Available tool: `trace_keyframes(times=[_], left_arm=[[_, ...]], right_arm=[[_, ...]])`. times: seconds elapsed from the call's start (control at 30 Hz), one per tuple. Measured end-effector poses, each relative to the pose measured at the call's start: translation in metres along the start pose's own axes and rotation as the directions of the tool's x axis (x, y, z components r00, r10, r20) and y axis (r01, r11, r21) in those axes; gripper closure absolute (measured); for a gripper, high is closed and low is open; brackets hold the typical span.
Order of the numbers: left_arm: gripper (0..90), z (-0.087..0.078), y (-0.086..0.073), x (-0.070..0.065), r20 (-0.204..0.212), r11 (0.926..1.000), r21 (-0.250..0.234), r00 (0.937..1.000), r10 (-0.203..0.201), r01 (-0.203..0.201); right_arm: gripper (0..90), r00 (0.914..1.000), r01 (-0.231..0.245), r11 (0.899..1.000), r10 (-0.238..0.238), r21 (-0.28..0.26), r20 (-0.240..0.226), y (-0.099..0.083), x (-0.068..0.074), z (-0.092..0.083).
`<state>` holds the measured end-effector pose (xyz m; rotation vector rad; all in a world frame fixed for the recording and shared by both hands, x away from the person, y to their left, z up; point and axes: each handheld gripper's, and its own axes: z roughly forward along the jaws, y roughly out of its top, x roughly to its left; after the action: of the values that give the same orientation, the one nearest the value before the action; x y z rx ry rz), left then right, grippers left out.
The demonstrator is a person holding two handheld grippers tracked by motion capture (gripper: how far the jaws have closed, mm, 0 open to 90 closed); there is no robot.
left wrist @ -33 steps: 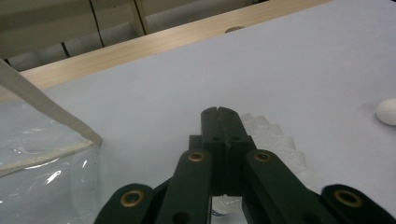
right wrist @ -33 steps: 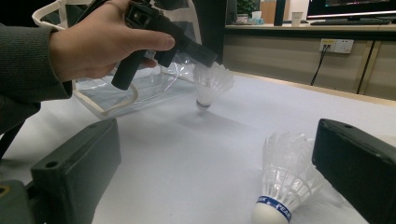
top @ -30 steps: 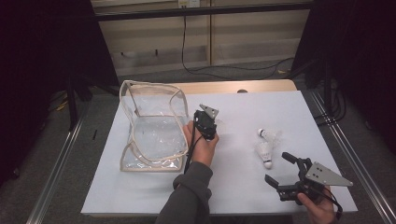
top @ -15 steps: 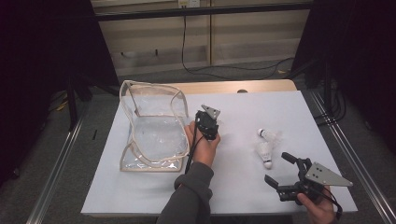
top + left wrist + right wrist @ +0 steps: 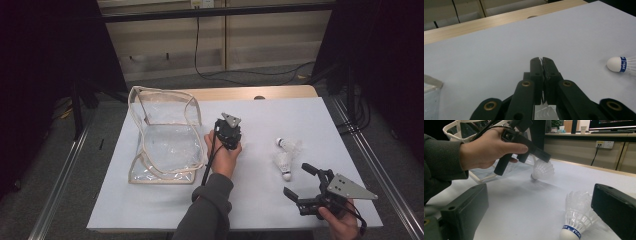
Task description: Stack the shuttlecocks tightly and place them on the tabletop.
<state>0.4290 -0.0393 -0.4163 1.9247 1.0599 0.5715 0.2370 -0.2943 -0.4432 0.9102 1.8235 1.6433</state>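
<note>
My left gripper [image 5: 227, 131] is at the table's middle, just right of a clear plastic bag [image 5: 165, 135]. Its jaws are shut on the feathers of a white shuttlecock [image 5: 542, 170], which hangs cork down close to the tabletop. The jaws have just been opening a trifle, with white feathers [image 5: 544, 111] still pinched between them. My right gripper [image 5: 297, 179] stands open near the front right edge, nothing between its fingers. Two more shuttlecocks lie on the table, one [image 5: 284, 162] just beyond the right gripper and one [image 5: 286, 145] behind it. The nearer shuttlecock [image 5: 576, 220] has a blue band.
The bag stands open with beige trim, its corner [image 5: 430, 87] at the left of the left gripper view. The white tabletop [image 5: 280, 115] ends in a wooden strip [image 5: 280, 92] at the back. Metal rails run along both sides.
The left hand with its gripper has drifted slightly to the right, away from the bag. The right gripper has stayed where it was.
</note>
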Motion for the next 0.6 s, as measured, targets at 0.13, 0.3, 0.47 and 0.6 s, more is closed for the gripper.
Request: trace_keyframes(times=[0.13, 0.3, 0.47, 0.6], left_arm=[[87.7, 0.0049, -0.0009, -0.0025, 0.008, 1.0000, 0.000, 1.0000, 0.003, -0.003], [88.0, 0.0081, -0.0025, -0.0035, 0.002, 0.9998, 0.015, 0.9999, 0.016, -0.016], [88.7, 0.0075, -0.0024, 0.0011, -0.002, 0.9999, 0.001, 0.9999, 0.017, -0.017], [89.5, 0.0061, -0.0023, 0.0029, -0.014, 0.9993, 0.001, 0.9992, 0.038, -0.038]], right_arm=[[0.6, 1.0000, 0.000, 1.000, 0.000, -0.001, 0.002, 0.0000, -0.0004, -0.0004], [0.6, 1.0000, -0.001, 1.000, 0.001, 0.000, 0.002, 0.0002, 0.0000, -0.0009], [0.7, 1.0000, -0.003, 1.000, 0.003, -0.001, 0.000, 0.0001, 0.0000, -0.0010], [0.6, 1.0000, -0.003, 1.000, 0.003, 0.000, 0.000, 0.0002, 0.0001, -0.0010]])
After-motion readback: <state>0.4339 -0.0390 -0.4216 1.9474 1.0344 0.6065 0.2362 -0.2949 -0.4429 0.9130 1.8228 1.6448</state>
